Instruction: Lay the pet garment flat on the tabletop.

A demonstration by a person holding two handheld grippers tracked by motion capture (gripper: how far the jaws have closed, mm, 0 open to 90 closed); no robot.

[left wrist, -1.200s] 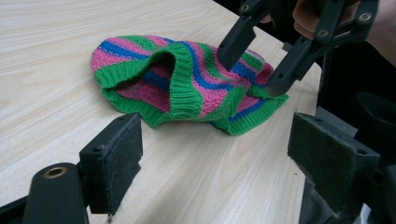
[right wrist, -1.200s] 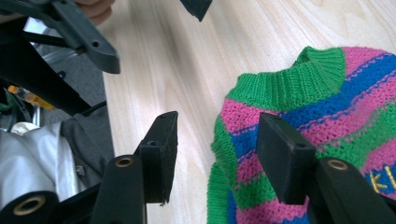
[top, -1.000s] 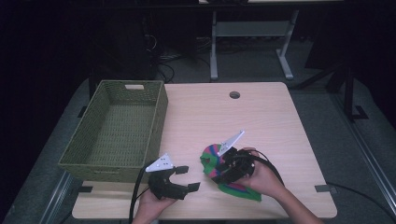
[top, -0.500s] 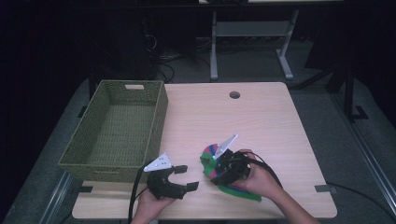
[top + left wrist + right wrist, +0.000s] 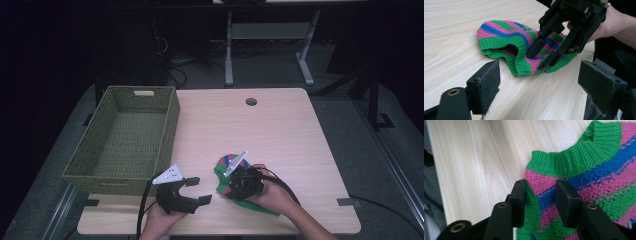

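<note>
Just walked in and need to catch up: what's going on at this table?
A person works with a two-jaw tool in each hand. The right tool has come down on a striped knitted hat lying near the table's front edge; its jaws have just been closing, a fold of the knit bunched between them. The left tool waits beside it, jaws open and empty. A green woven basket stands empty at the left.

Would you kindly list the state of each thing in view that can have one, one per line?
Knitted hat: lying crumpled on the table, brim gaping open toward the left gripper.
Basket: upright, nothing inside.
Left gripper: open, holding nothing, apart from the hat.
Right gripper: jaws have just been closing, a fold of the hat between them, pads pressing it.
</note>
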